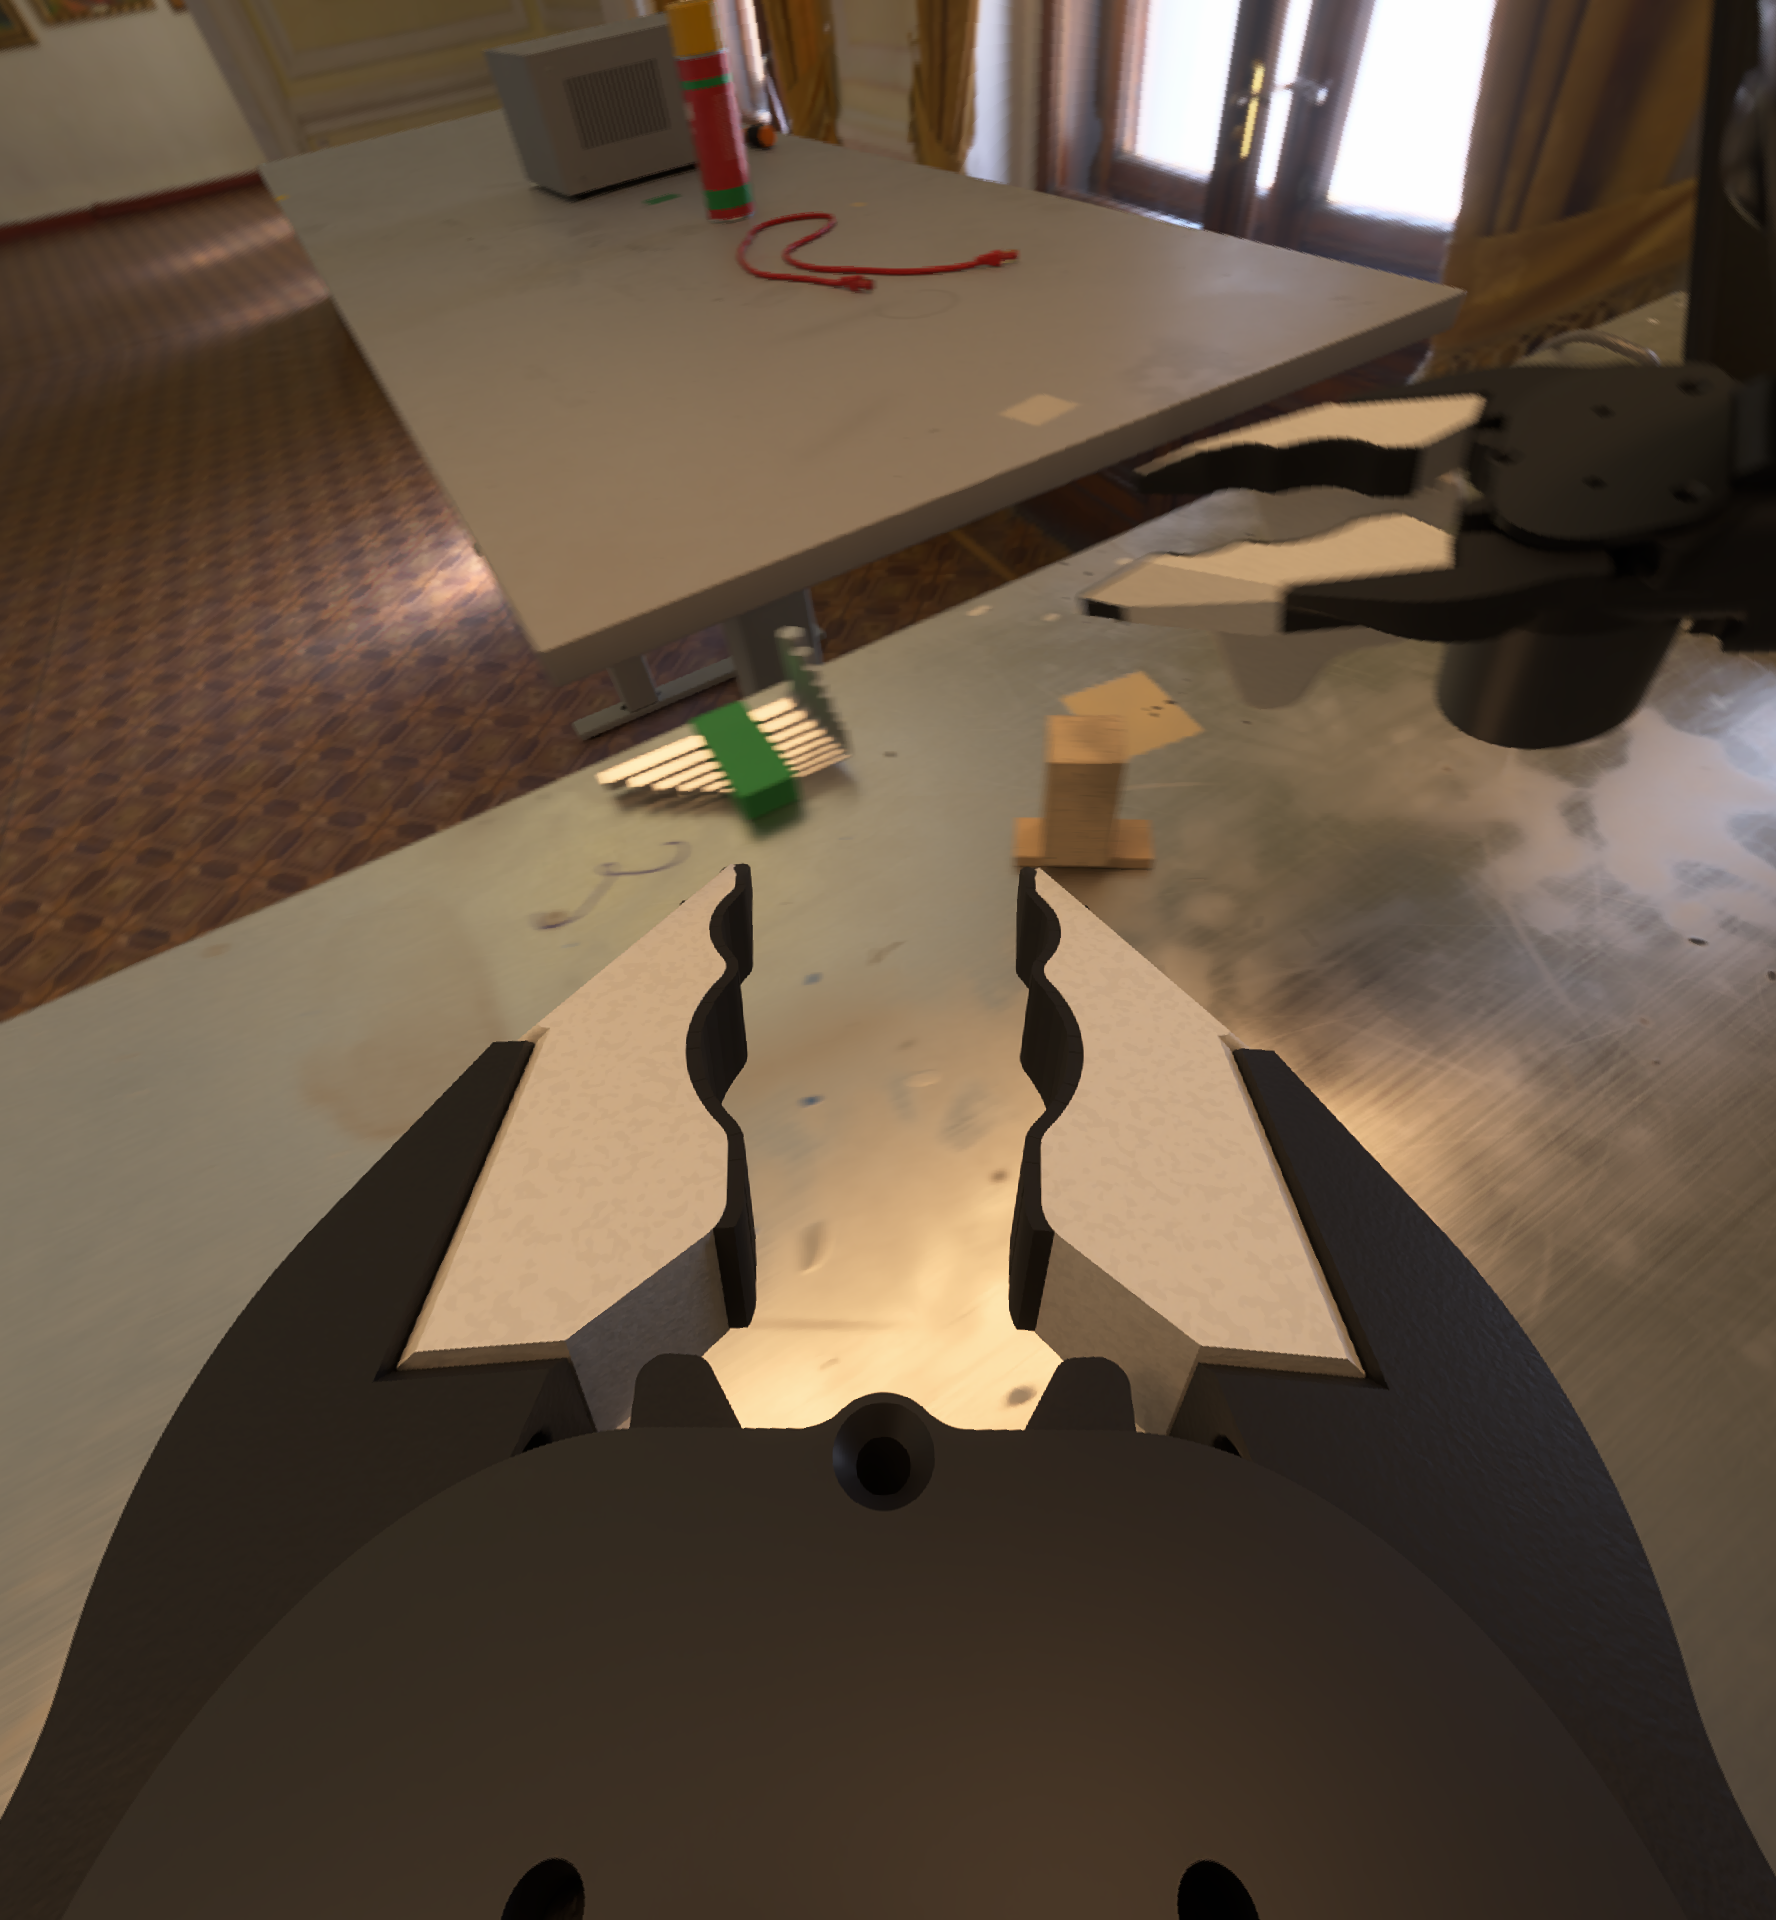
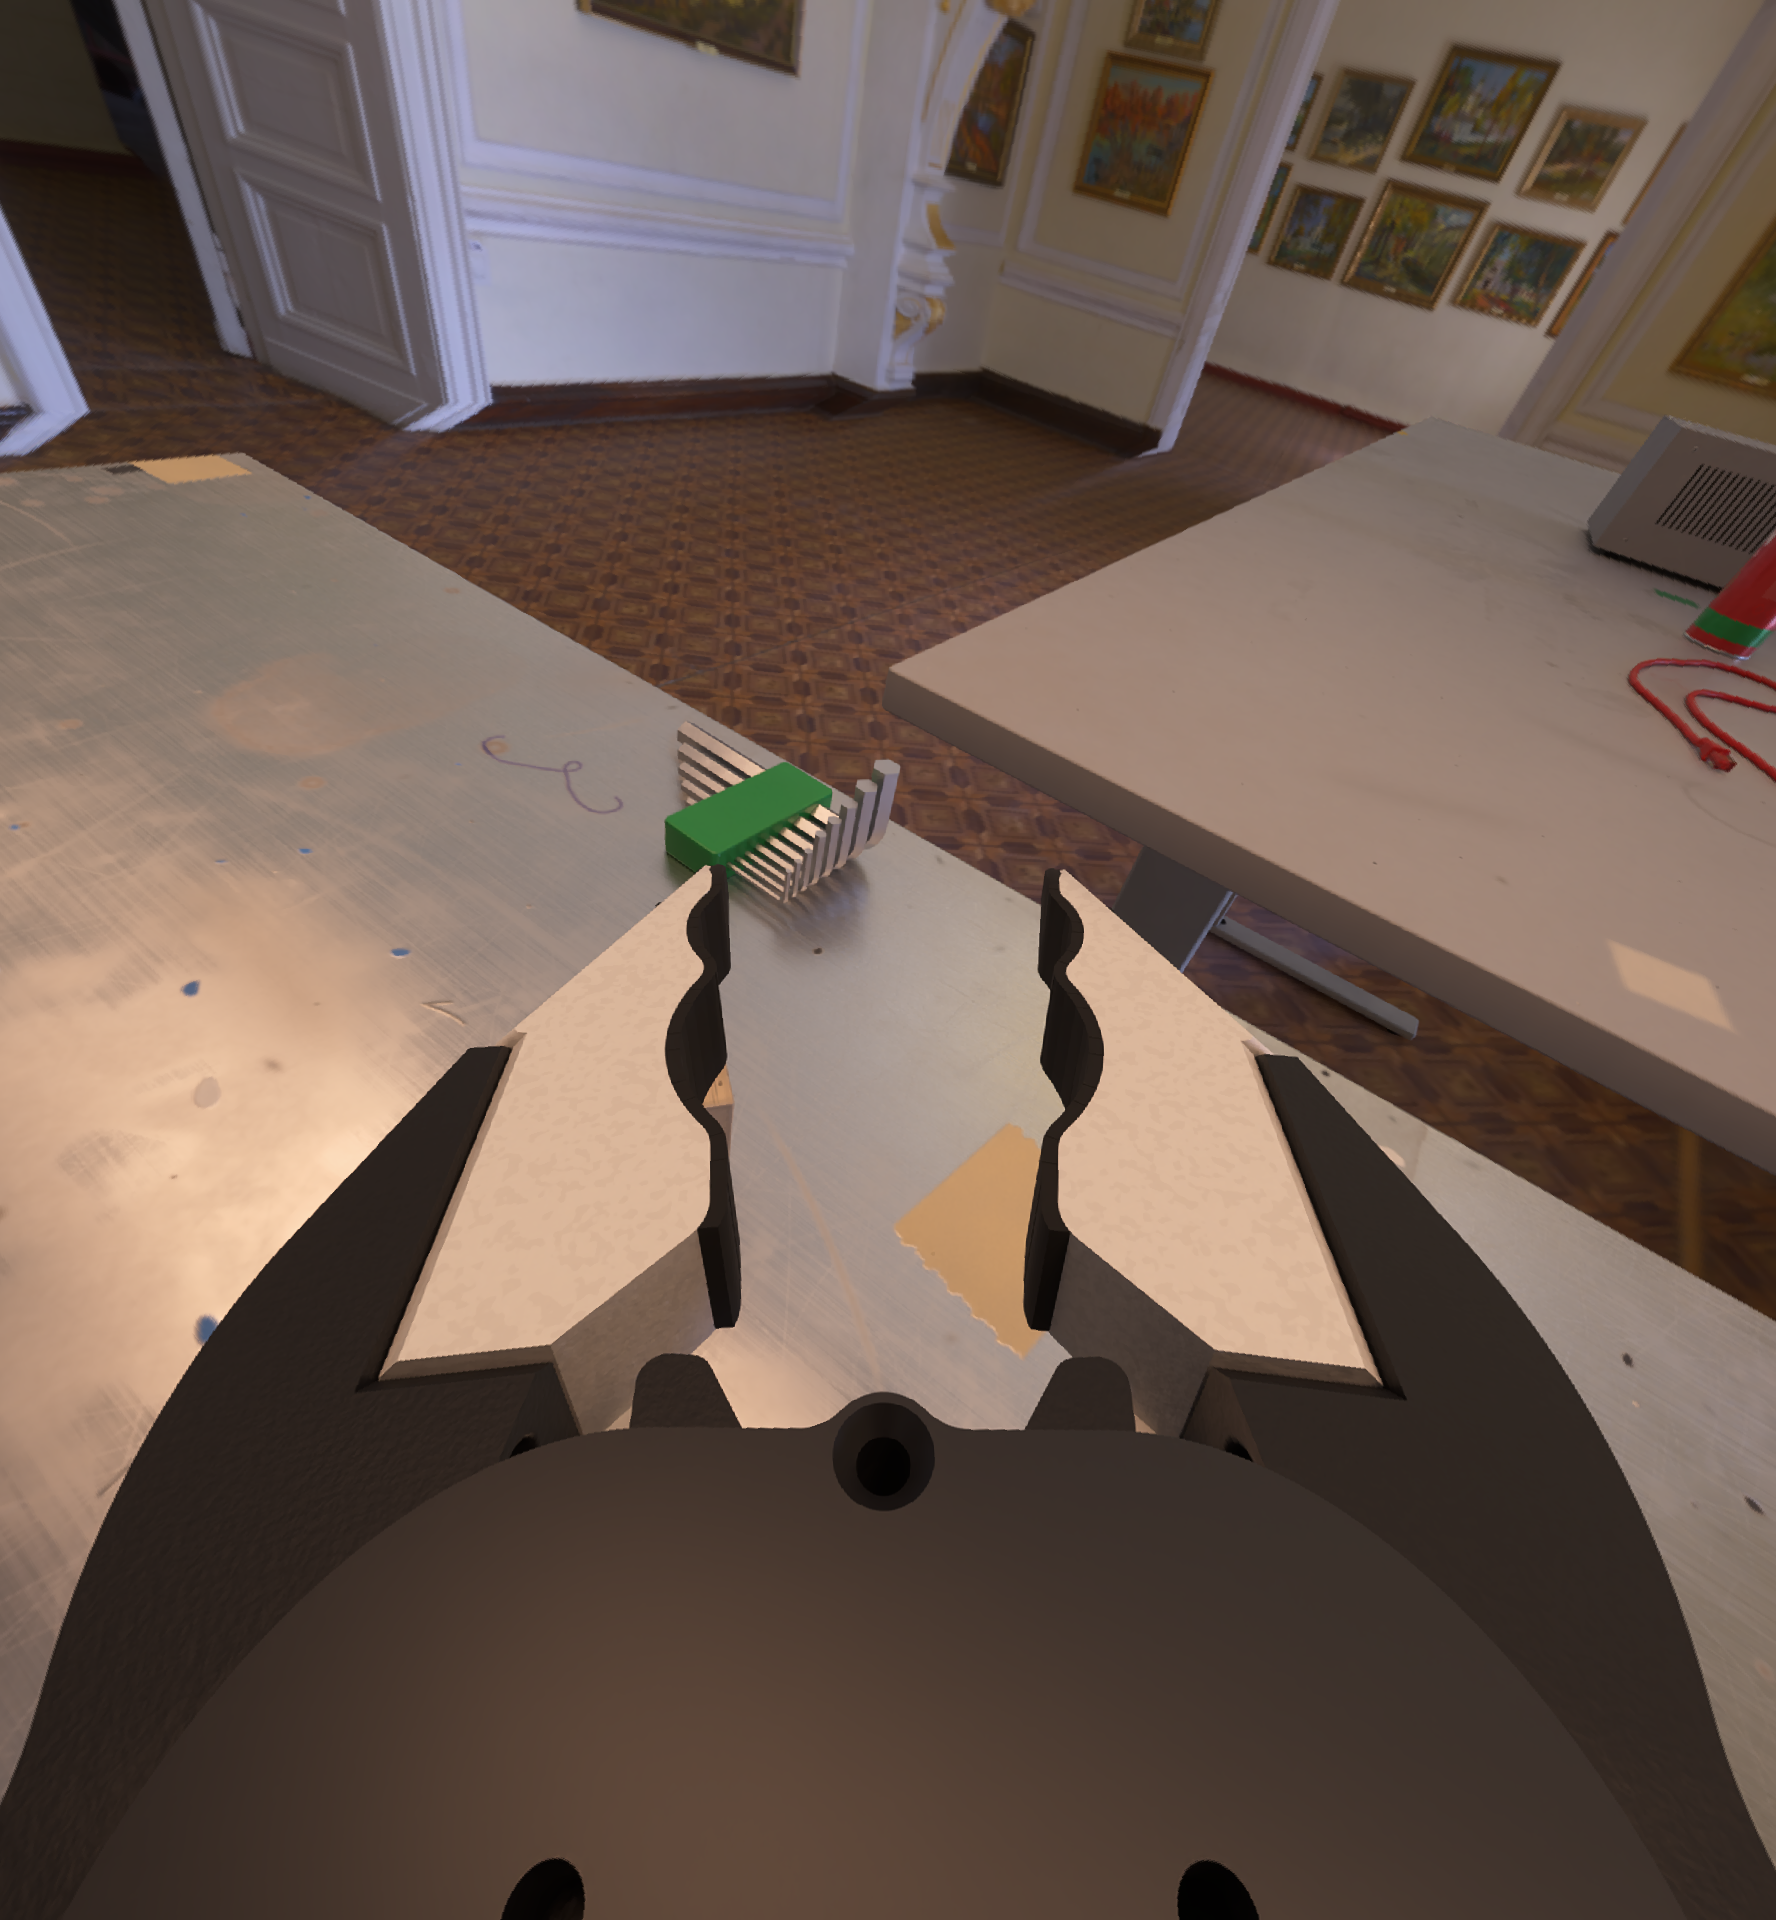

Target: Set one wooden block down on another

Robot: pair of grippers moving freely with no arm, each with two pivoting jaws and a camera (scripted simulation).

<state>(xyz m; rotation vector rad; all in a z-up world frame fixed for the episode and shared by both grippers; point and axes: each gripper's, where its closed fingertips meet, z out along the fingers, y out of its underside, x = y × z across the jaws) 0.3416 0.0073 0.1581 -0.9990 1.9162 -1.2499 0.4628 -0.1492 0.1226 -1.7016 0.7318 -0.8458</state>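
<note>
In the left wrist view a tall wooden block (image 1: 1083, 781) stands upright on a flat wooden block (image 1: 1123, 856) on the metal table (image 1: 1486, 1039). My left gripper (image 1: 884, 883) is open and empty, its fingertips just short of the stack and a little to its left. My right gripper (image 1: 1112, 540) hovers above and to the right of the stack, open and empty. In the right wrist view the right gripper (image 2: 884, 878) is open with nothing between the fingers. Only a sliver of wood (image 2: 724, 1099) shows past its left finger.
A green holder with metal hex keys (image 1: 754, 769) lies near the table's far edge and also shows in the right wrist view (image 2: 749, 821). A tan patch (image 2: 967, 1236) is on the table. A second table (image 1: 759, 416) beyond a gap bears a grey box (image 1: 593, 104), a red can (image 1: 715, 135) and a red cable (image 1: 863, 260).
</note>
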